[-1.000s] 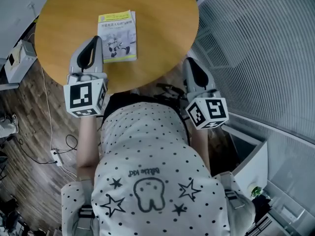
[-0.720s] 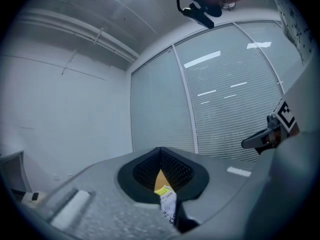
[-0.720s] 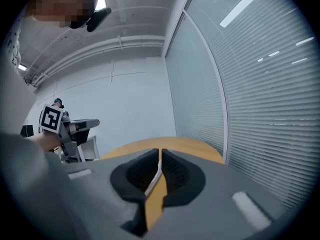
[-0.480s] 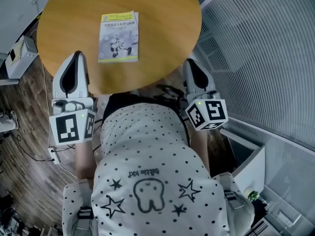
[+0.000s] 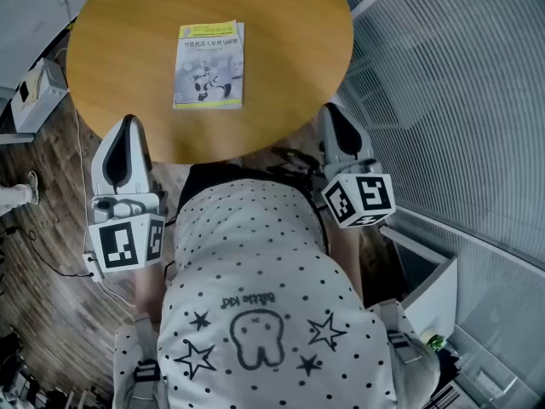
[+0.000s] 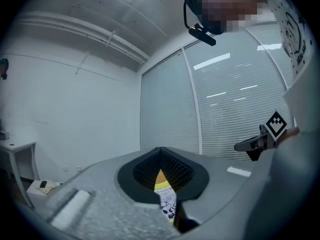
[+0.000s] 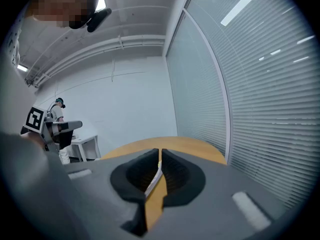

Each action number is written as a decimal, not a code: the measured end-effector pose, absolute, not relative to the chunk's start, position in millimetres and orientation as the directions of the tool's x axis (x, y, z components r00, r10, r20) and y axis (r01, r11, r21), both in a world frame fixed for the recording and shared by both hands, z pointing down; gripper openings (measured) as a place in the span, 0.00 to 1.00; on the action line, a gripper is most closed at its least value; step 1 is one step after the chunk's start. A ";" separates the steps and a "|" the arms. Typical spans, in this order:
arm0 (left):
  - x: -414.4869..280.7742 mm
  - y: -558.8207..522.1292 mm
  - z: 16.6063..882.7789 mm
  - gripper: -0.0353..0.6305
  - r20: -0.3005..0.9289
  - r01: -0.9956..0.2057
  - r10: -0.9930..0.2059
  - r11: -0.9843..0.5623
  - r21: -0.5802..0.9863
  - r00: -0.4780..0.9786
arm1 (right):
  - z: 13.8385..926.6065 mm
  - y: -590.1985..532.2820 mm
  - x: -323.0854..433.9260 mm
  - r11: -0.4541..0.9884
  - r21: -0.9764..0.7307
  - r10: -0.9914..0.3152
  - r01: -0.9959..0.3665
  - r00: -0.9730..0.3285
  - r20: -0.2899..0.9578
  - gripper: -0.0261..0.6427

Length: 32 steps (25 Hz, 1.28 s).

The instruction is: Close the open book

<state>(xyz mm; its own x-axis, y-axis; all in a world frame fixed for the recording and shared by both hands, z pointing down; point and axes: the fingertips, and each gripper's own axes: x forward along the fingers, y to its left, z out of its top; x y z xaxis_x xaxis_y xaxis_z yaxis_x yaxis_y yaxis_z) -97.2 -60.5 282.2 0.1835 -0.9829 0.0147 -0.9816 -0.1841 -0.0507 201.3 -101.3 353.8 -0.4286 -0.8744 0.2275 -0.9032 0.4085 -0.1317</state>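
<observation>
The book (image 5: 209,65) lies closed, cover up, on the round wooden table (image 5: 289,24), a little left of its middle. My left gripper (image 5: 126,123) is shut and holds nothing; it hangs off the table's near left edge, well short of the book. In the left gripper view the jaws (image 6: 160,153) meet, and the book's cover (image 6: 168,203) shows through the slit below them. My right gripper (image 5: 333,112) stays at the table's near right edge, shut and without anything in it. In the right gripper view its jaws (image 7: 160,153) stand together over the tabletop (image 7: 192,146).
A slatted glass wall (image 5: 443,83) runs along the right. A white box (image 5: 34,92) and cables (image 5: 51,262) lie on the wooden floor to the left. A white bin (image 5: 430,292) stands at the lower right. Another person (image 7: 57,115) stands by a white desk far off.
My left gripper has drawn back from beside the book, off the table's near left edge toward the person. The book and the right gripper have not moved.
</observation>
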 end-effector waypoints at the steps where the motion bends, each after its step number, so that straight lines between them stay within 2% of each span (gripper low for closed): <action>1: -97.4 -58.9 284.5 0.07 0.020 -0.982 -0.983 -0.184 -0.047 0.184 | 354.0 -100.7 200.9 0.411 -0.131 -0.873 -0.902 -0.431 0.228 0.07; 12: -90.6 -45.4 315.7 0.07 0.089 -0.982 -0.978 -0.189 -0.007 0.188 | 359.6 -96.8 203.7 0.419 -0.121 -0.865 -0.900 -0.436 0.248 0.07; 32: -88.0 -50.9 310.1 0.07 0.077 -0.981 -0.979 -0.193 -0.024 0.191 | 361.2 -96.8 198.0 0.443 -0.102 -0.853 -0.891 -0.453 0.260 0.07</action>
<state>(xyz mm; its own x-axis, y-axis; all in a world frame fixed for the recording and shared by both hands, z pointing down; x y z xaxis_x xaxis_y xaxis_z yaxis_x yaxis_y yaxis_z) -88.0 -50.9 310.1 0.1907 -0.9786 0.0773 -0.9809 -0.1931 -0.0243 198.0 -96.8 361.2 -0.4532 -0.8527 0.2600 -0.8910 0.4425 -0.1018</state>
